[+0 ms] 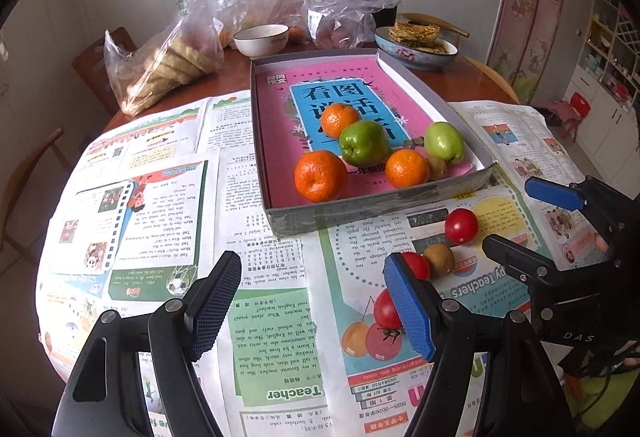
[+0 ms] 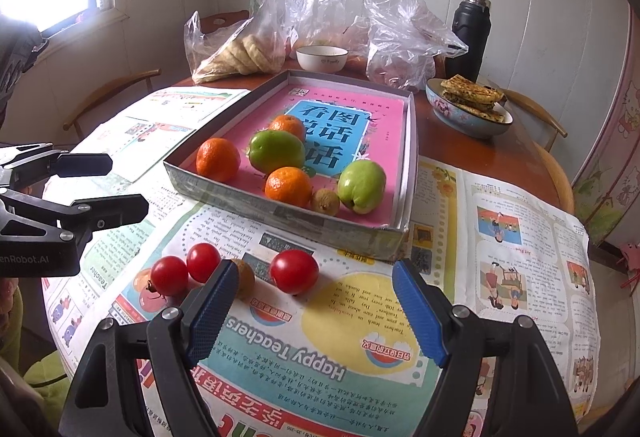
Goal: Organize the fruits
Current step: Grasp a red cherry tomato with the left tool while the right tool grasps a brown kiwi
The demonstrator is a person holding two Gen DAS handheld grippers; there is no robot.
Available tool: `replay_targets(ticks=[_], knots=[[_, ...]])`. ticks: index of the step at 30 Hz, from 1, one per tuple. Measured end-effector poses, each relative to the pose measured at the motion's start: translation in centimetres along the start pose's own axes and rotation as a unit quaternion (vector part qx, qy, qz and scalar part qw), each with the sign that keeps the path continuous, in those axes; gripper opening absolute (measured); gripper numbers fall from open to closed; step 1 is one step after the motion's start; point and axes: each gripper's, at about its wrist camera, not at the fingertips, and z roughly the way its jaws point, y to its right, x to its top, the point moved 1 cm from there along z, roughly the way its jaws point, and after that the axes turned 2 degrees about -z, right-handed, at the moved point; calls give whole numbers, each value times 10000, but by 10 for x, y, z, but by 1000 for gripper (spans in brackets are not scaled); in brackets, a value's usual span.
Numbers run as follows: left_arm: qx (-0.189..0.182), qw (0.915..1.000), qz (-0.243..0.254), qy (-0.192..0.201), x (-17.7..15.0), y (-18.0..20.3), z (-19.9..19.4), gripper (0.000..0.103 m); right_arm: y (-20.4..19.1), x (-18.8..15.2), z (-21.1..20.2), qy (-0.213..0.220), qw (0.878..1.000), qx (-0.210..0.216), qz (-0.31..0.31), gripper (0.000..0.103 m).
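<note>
Newspaper [image 2: 500, 237] covered the desk; both grippers' jaws stood wide and empty. The right gripper [image 2: 316, 317] faced a round tomato [image 2: 294, 271] that might roll from a clumsy pinch.

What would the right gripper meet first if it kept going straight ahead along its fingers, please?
Probably the lone red tomato, which lies on the newspaper just ahead of the open right gripper, slightly left of centre. Past it stands the near wall of the box. Depth is uncertain in this fisheye view.
</note>
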Motion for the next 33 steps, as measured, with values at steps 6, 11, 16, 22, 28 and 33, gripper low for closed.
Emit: replay_targets(ticks=[6, 11, 16, 22, 28, 33], knots=[[-91, 9999, 60, -114, -7, 2, 5, 75, 0, -3, 2, -59, 10000, 20, 51, 79], [-273, 9992, 134, -241, -14, 5, 7, 75, -10, -7, 3, -74, 9995, 271, -110, 78], [-496, 9979, 285, -299, -19, 11, 7, 75, -23, -9, 6, -96, 9981, 406, -447, 65], [-628, 9962, 506, -343, -23, 20, 8, 69, -30, -10, 16, -221, 9956, 629, -654, 49], [-770, 9945, 552, -438, -23, 25, 13, 65, -37, -8, 24, -324, 9924, 738, -927, 38], [-898, 9928, 586, -538, -25, 28, 19, 55, -43, -7, 35, -436, 9905, 743, -1073, 30]])
